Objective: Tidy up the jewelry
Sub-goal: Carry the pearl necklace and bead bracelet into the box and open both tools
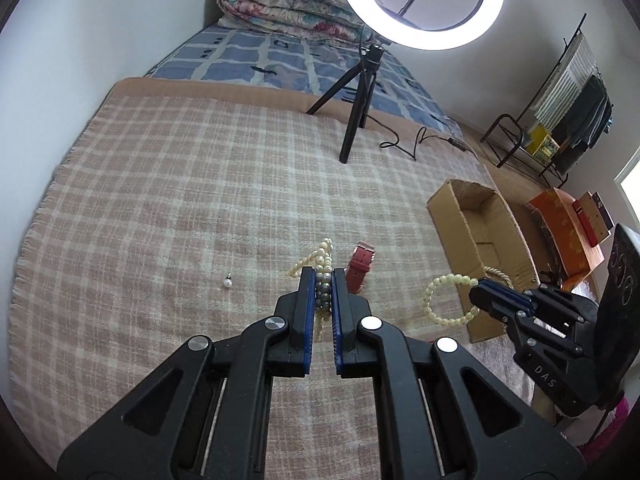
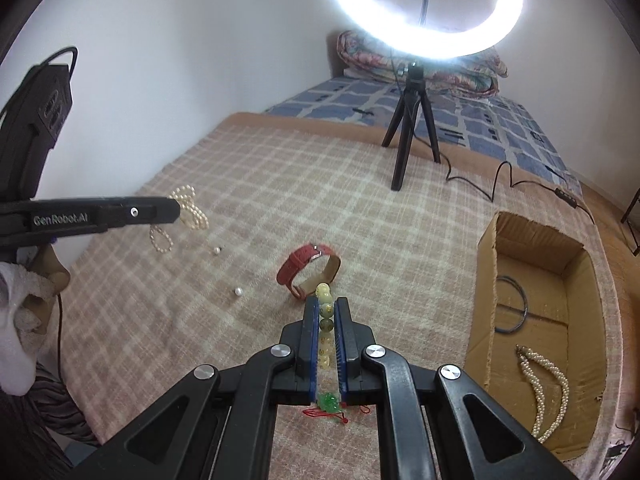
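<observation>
Pearl necklace (image 1: 322, 280): clenched in my left tool (image 1: 322, 276), lifted over the bed's plaid blanket (image 1: 180, 200).
Bead bracelet (image 2: 325, 320): gripped by my right tool (image 2: 325, 308).
Red strap (image 2: 306, 266): on the blanket.
Cardboard box (image 2: 490, 264): at my right, pearls inside.

Pearl strands (image 1: 323, 280) between hand-held gripper (image 1: 322, 276) pads

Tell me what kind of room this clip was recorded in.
Most likely a bedroom: the work surface is a bed under a plaid blanket, with a rolled floral quilt at its far end and a clothes rack by the wall. A ring light stands on the bed.
</observation>
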Demonstrator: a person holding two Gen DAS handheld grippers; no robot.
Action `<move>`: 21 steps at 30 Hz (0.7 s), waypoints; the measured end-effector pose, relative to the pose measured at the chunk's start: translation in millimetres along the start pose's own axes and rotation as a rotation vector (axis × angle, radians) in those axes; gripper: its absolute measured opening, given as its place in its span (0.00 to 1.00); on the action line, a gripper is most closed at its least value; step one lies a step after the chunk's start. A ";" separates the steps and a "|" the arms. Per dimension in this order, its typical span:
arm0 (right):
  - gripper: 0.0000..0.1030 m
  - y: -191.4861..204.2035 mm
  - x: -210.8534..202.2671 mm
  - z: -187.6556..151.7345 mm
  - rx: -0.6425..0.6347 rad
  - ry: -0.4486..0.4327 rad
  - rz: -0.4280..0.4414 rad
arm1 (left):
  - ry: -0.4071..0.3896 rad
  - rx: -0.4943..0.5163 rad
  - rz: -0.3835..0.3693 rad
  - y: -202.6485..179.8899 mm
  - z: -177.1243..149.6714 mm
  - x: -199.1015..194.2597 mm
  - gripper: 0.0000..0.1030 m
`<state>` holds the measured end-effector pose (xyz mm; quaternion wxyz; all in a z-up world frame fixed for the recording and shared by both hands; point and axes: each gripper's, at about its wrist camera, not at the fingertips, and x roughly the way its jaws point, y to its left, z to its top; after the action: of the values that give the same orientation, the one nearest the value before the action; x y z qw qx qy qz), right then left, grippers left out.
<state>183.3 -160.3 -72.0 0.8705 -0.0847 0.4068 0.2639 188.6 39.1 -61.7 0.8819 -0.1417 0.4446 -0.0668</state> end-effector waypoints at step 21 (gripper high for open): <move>0.05 -108.3 -91.2 21.7 0.192 -0.206 -0.140 | 0.014 0.134 -0.161 -118.3 -2.3 14.1 0.05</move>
<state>206.7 -279.7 3.6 0.9279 -0.0017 0.3320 0.1695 196.1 -77.2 -37.1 0.8780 -0.1170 0.4326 -0.1679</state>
